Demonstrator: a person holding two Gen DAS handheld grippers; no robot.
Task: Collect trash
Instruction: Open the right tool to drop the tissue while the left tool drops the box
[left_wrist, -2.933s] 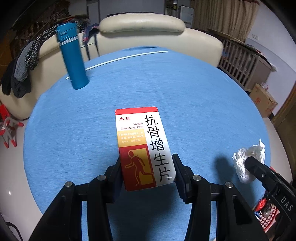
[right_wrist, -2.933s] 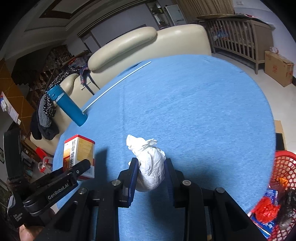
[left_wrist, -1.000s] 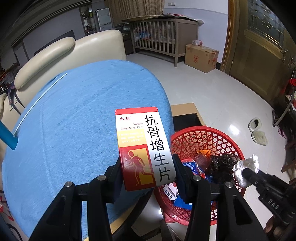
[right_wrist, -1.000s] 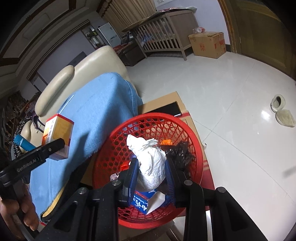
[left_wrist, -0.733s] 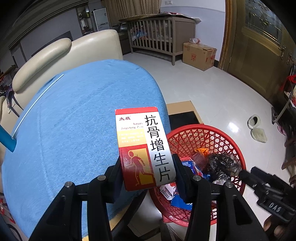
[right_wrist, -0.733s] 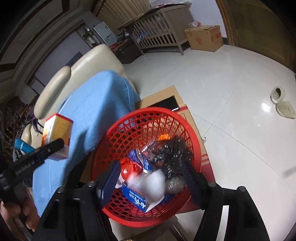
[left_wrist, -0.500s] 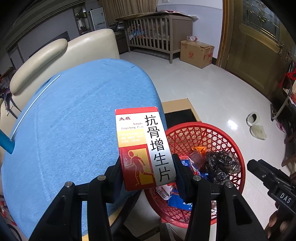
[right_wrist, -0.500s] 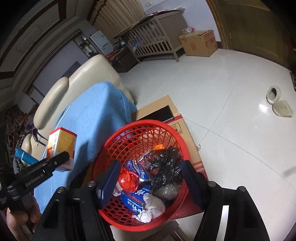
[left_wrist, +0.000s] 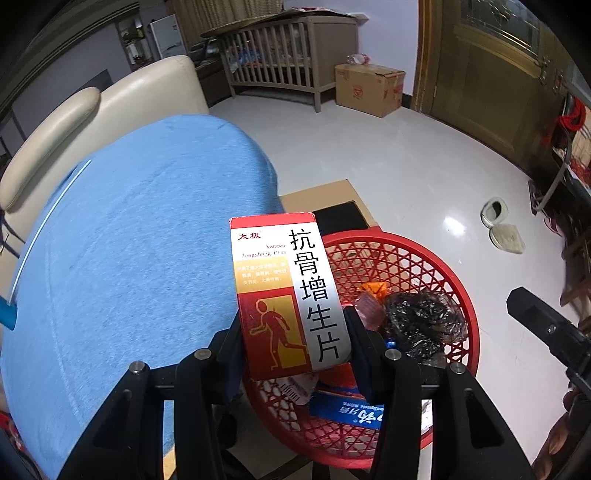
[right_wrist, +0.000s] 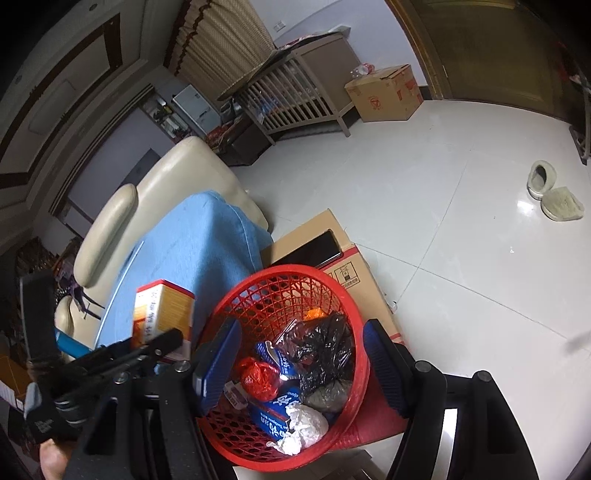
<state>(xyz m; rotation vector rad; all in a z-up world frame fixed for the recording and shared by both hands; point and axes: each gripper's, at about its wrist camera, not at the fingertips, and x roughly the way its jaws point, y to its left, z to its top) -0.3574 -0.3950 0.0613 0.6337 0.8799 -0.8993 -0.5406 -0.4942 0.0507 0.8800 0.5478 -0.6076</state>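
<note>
My left gripper is shut on a red, orange and white medicine box and holds it above the left rim of the red mesh basket. The box also shows in the right wrist view, beside the basket. My right gripper is open and empty above the basket. A crumpled white tissue wad lies in the basket among a black bag, red wrapper and blue packets.
The round table with a blue cloth is to the left, a cream sofa behind it. A cardboard box sits under the basket. Slippers lie on the white tile floor. A wooden crib and carton stand far back.
My right gripper opened and dropped the tissue wad into the basket, then rose a little. My left gripper carried the medicine box from the table to the basket's edge.
</note>
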